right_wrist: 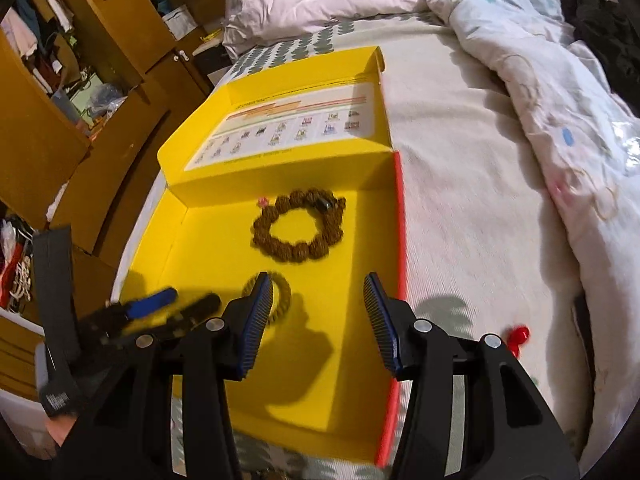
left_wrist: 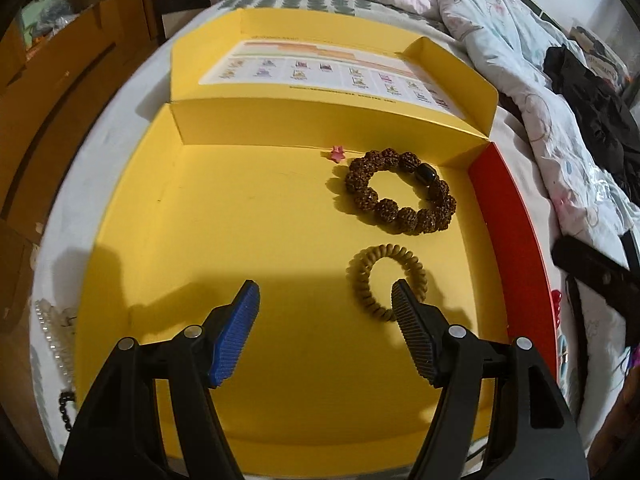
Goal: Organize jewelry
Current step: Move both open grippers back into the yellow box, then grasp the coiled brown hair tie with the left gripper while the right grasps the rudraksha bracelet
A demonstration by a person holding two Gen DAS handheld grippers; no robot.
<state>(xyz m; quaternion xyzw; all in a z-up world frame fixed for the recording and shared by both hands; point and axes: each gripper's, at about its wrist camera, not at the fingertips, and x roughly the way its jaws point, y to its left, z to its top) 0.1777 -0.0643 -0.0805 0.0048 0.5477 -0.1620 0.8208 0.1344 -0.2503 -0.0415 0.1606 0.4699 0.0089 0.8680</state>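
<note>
Bedroom, bed (right_wrist: 472, 184) with a rumpled duvet (right_wrist: 540, 64); wardrobe off to one side. Yellow box (left_wrist: 240, 216) lies open on the bed, lid folded back, red edge on one side. All places below relative to the box.

Inside the box: brown bead bracelet (left_wrist: 400, 192) near the back wall, towards the red edge. Coil hair tie (left_wrist: 386, 280) just in front of it, lying flat. Tiny pink star (left_wrist: 337, 154) at the back wall, just beside the bracelet.

Outside the box: red item (right_wrist: 518, 338) on the bed past the red edge, blurred, can't identify. Clear bead strand (left_wrist: 52, 332) and dark beads (left_wrist: 66, 404) on the bed off the opposite side, cut off at the frame edge.

Left gripper (left_wrist: 324, 292): jaws wide, nothing between them, over the box floor. Its one finger overlaps the hair tie in view; contact or just above, can't tell. Hair tie sits off-centre from the gap, on the red-edge side.

Right gripper (right_wrist: 316, 284): jaws partly open, empty, over the box's front part near the red edge.

Judgement: remaining loose pieces lie outside. The red item is nearer the right gripper, the strands nearer the left. Which goes next isn't evident.
</note>
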